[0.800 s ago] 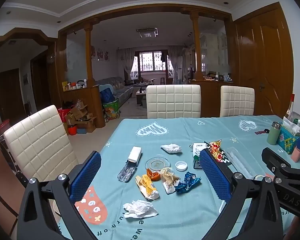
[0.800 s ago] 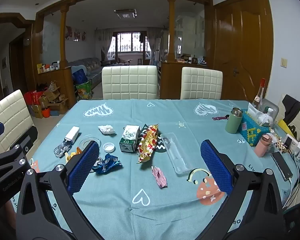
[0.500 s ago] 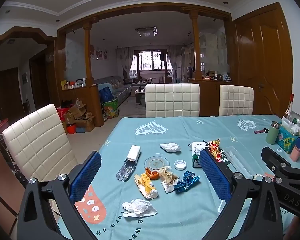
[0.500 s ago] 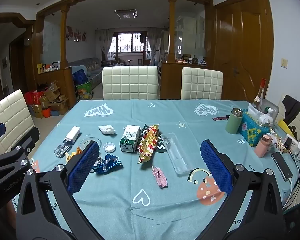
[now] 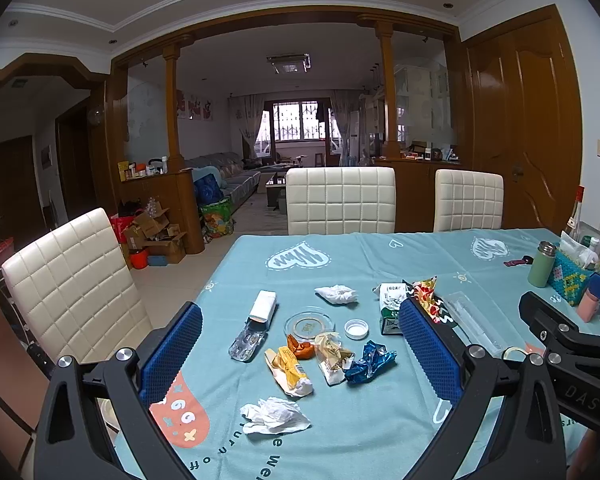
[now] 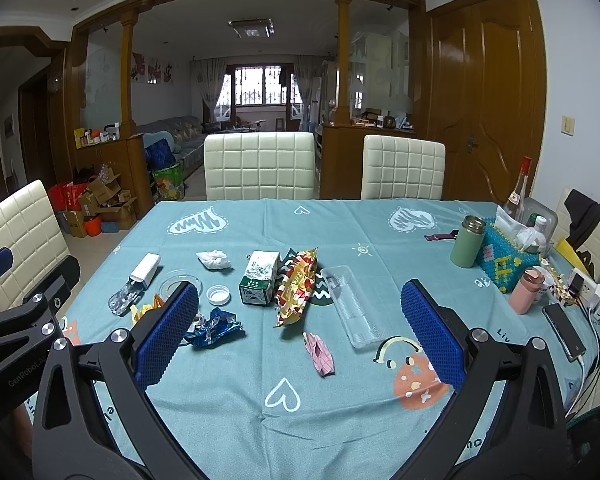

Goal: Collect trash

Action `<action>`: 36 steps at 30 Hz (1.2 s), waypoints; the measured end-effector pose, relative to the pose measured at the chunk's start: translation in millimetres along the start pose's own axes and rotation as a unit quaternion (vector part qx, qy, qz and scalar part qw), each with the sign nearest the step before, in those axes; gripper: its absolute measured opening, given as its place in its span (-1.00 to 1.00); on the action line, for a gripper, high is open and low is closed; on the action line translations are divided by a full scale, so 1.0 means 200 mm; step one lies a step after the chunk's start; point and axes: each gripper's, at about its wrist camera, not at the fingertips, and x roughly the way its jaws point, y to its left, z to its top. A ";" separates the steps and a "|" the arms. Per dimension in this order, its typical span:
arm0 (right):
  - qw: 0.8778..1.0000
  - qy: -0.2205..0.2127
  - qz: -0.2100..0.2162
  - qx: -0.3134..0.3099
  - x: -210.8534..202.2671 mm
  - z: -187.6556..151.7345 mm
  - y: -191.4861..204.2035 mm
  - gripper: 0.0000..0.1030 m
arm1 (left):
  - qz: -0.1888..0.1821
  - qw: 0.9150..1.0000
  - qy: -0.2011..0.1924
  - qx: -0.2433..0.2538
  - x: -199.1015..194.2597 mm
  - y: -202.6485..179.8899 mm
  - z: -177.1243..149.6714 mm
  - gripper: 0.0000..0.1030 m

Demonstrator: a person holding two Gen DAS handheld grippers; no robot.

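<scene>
From the left wrist view, the left tongs (image 5: pixel 300 354) hang wide open and empty above a surface (image 5: pixel 380 256) covered in a teal cloth. Between and beyond their blue pads lies most of the trash: a crumpled white tissue (image 5: pixel 275 416) nearest, then a yellow wrapper (image 5: pixel 289 371), a pale snack wrapper (image 5: pixel 332 356) and a blue foil wrapper (image 5: pixel 370 361) bunched close together, an orange scrap (image 5: pixel 300 347), a white bottle cap (image 5: pixel 356 329), a second tissue wad (image 5: pixel 337 294) farther off, and an open blister pack with its white box (image 5: pixel 256 324) to the left. A round glass ashtray (image 5: pixel 309 325) sits among them and looks empty. From the right wrist view, the right tongs (image 6: pixel 299 338) are likewise fully open, holding nothing. Ahead lie a small green-and-white carton (image 6: pixel 259 278), a red-and-gold snack bag (image 6: pixel 296 286) just beside it, a pink folded wrapper (image 6: pixel 320 354) nearest, and a clear plastic tray (image 6: pixel 354 307) with nothing visible in it. At the far right stand things that are not trash: a green flask (image 6: pixel 467 242), a beaded tissue box (image 6: pixel 504 258) with tissues poking out, a pink bottle (image 6: pixel 526 291) and a phone (image 6: pixel 565 331) on a cable. No bin or bag shows in either view (so where the trash should go cannot be told). The risks, as I judge them: thin foil and tissue could slip from the pads or pinch up the cloth, and closing on the tight cluster could drag neighbouring pieces or knock the glass ashtray.
</scene>
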 end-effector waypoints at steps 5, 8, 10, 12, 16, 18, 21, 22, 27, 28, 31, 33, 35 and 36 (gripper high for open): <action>1.000 0.000 -0.002 -0.001 0.00 0.00 -0.01 0.94 | 0.000 1.000 0.000 0.000 0.00 0.00 0.00 0.87; 1.000 0.001 0.000 -0.001 0.01 0.00 0.00 0.94 | 0.000 1.000 0.000 0.000 0.00 -0.01 0.00 0.87; 1.000 0.000 -0.002 -0.001 0.00 0.01 0.00 0.94 | -0.001 1.000 0.001 0.000 0.00 -0.01 0.00 0.87; 1.000 -0.001 -0.002 -0.002 0.00 0.01 0.00 0.94 | -0.001 1.000 0.001 0.000 0.00 -0.01 0.00 0.87; 1.000 -0.001 -0.002 -0.001 -0.01 0.00 -0.01 0.94 | -0.003 1.000 0.002 0.002 -0.01 -0.02 0.00 0.87; 1.000 -0.002 -0.002 -0.001 -0.01 0.00 -0.01 0.94 | -0.002 1.000 0.001 0.001 0.00 -0.01 0.00 0.87; 1.000 -0.001 -0.002 -0.001 -0.01 0.00 0.00 0.94 | -0.002 1.000 0.002 0.000 0.00 -0.02 0.00 0.87; 1.000 -0.001 -0.002 -0.001 -0.01 0.00 0.00 0.94 | -0.002 1.000 0.003 0.001 0.00 -0.02 0.00 0.87; 1.000 -0.001 -0.002 -0.002 0.00 -0.01 -0.01 0.94 | -0.003 1.000 0.003 0.001 -0.01 -0.02 -0.01 0.87; 1.000 -0.001 -0.002 -0.001 0.00 -0.01 -0.01 0.94 | -0.003 1.000 0.003 0.001 -0.01 -0.02 -0.01 0.87; 1.000 0.000 -0.001 -0.001 0.00 -0.01 -0.01 0.94 | -0.003 1.000 0.002 0.000 -0.01 -0.02 -0.01 0.87; 1.000 -0.001 -0.002 -0.002 0.00 -0.01 -0.01 0.94 | -0.004 1.000 0.003 0.000 0.00 -0.02 0.00 0.87; 1.000 -0.001 -0.002 -0.002 0.00 -0.01 -0.01 0.94 | -0.004 1.000 0.003 0.000 -0.01 -0.02 0.00 0.87; 1.000 0.000 -0.002 -0.002 0.00 0.00 -0.01 0.94 | -0.004 1.000 0.003 0.000 -0.01 -0.02 -0.01 0.87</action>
